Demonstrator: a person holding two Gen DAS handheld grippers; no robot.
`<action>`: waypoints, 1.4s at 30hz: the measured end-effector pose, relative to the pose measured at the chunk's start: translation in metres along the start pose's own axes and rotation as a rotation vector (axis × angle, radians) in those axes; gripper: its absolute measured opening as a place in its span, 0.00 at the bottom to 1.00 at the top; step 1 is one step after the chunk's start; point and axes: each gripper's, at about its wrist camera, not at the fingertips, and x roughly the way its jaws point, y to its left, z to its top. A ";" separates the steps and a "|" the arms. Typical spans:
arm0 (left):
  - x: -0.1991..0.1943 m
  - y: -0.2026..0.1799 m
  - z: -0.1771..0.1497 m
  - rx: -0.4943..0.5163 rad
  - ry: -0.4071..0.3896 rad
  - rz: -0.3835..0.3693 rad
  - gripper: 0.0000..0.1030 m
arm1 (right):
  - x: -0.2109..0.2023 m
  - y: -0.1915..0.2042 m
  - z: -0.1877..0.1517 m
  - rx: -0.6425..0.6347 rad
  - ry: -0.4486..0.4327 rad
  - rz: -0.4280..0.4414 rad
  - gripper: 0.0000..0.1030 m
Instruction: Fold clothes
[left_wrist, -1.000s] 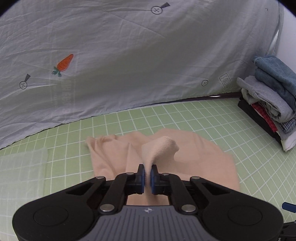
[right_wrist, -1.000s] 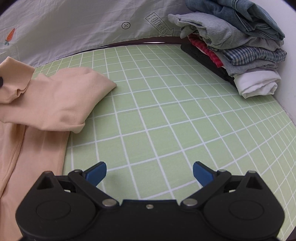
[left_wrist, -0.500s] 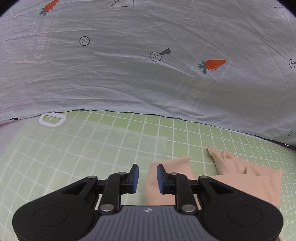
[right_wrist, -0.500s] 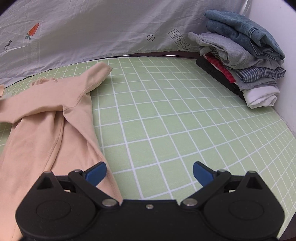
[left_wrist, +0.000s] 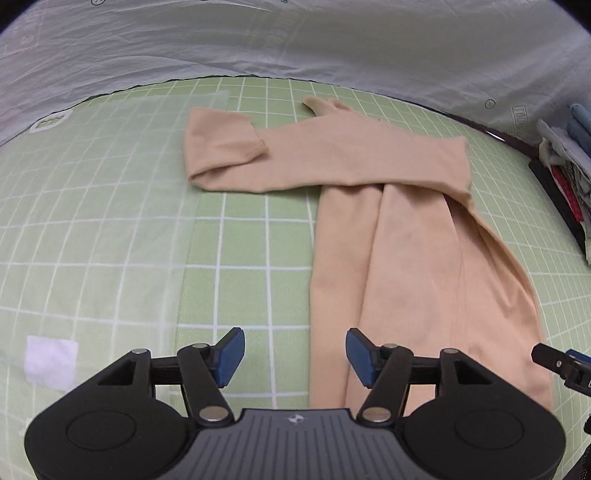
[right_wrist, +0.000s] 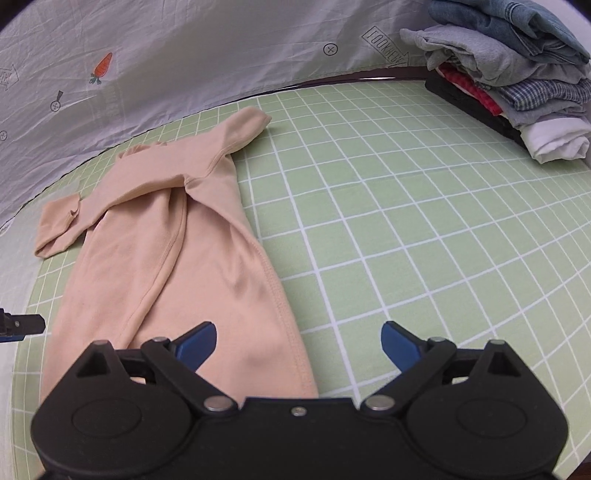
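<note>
A peach long-sleeved top (left_wrist: 413, 254) (right_wrist: 166, 266) lies flat on the green grid mat (left_wrist: 251, 236) (right_wrist: 424, 229), folded narrow lengthwise. One sleeve (left_wrist: 325, 158) (right_wrist: 110, 195) crosses the chest to the left, and its cuff end (left_wrist: 221, 147) is doubled back on itself. My left gripper (left_wrist: 293, 352) hovers open over the mat at the top's left hem edge, holding nothing. My right gripper (right_wrist: 297, 343) is open too, low over the hem's right corner, its left fingertip (right_wrist: 195, 341) above the fabric. Each gripper's tip shows at the edge of the other's view.
A pile of folded clothes (right_wrist: 517, 81) (left_wrist: 569, 158) sits on a black board at the far right. A clear plastic sheet (left_wrist: 96, 221) covers the mat's left side. A grey printed cloth backdrop (right_wrist: 184, 48) hangs behind the mat.
My left gripper let go of the sleeve, opened wide and drew back towards the hem. The sleeve now lies across the chest. My right gripper shifted left over the hem.
</note>
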 end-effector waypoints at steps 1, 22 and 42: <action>-0.002 -0.003 -0.007 0.013 0.007 0.000 0.61 | -0.001 0.001 -0.003 -0.011 0.005 0.014 0.88; -0.005 -0.026 -0.067 0.095 0.088 0.058 0.79 | -0.021 -0.027 -0.048 0.126 0.070 0.196 0.22; -0.011 -0.014 -0.081 0.074 0.095 0.098 0.92 | -0.061 0.025 -0.047 -0.109 -0.037 0.301 0.07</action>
